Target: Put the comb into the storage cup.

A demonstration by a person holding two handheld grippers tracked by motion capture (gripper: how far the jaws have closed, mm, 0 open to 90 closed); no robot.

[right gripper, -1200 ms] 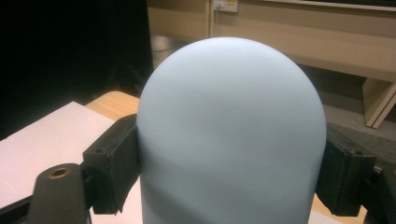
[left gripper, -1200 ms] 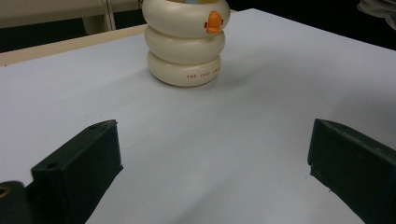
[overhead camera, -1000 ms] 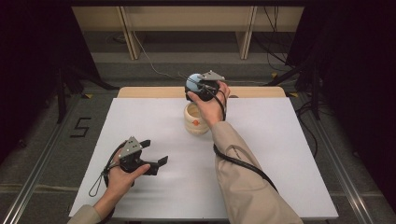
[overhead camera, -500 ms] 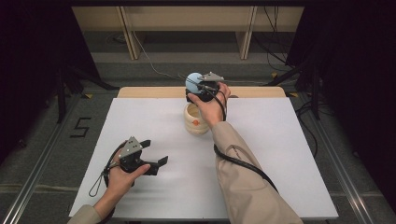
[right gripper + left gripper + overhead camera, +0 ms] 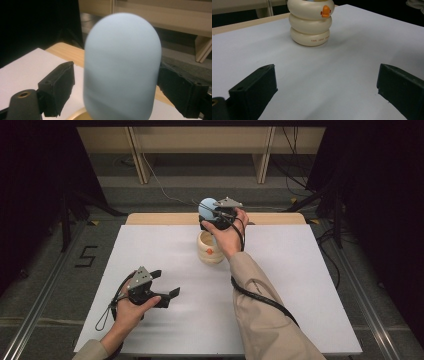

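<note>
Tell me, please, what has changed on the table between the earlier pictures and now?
Nothing has visibly changed. The right tool stays above the cream ringed cup, with the pale blue rounded piece between its jaws. The left tool stays open, low over the white table.

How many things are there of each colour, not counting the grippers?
Cream cup: 1
Blue egg: 1
White table: 1
Total: 3
</note>
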